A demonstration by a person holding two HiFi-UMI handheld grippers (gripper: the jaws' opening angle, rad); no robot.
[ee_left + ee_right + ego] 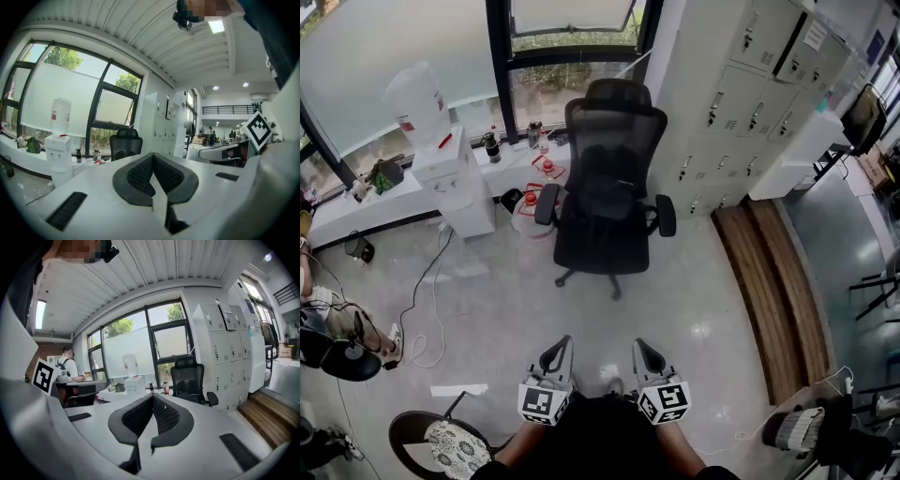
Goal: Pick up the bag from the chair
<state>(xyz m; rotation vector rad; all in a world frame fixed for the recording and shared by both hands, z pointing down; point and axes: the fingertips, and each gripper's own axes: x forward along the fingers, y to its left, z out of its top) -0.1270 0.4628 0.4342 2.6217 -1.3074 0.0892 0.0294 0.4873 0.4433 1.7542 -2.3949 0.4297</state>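
The bag (pixel 602 192) appears as a black bulk on the seat of the chair (pixel 616 117), leaning against the mesh backrest. It is black on black, so its outline is hard to make out.

Both tools are well short of the chair, across a stretch of bare floor (pixel 497 309), and neither touches the chair or the bag. The left tool (pixel 557 345) has its 2 jaws pressed fully together, the ribbed pads meeting along 1 seam with nothing between them. The right tool (pixel 647 345) is just the same: jaws closed tight and empty.

The 2 tools sit side by side, a little apart, tips aimed at the chair and tilted only slightly below level. Each marker cube faces up toward the head camera. The person's forearms (pixel 517 448) come in low behind them, on the side away from the chair.

Left of the chair stands a white water dispenser (pixel 455 183) with a bottle on top. A clear jug (pixel 529 214) with a red cap rests on the floor between the dispenser and the chair. Right of the chair is a bank of grey lockers (pixel 741 112), and a wooden step (pixel 773 291) runs along their base.
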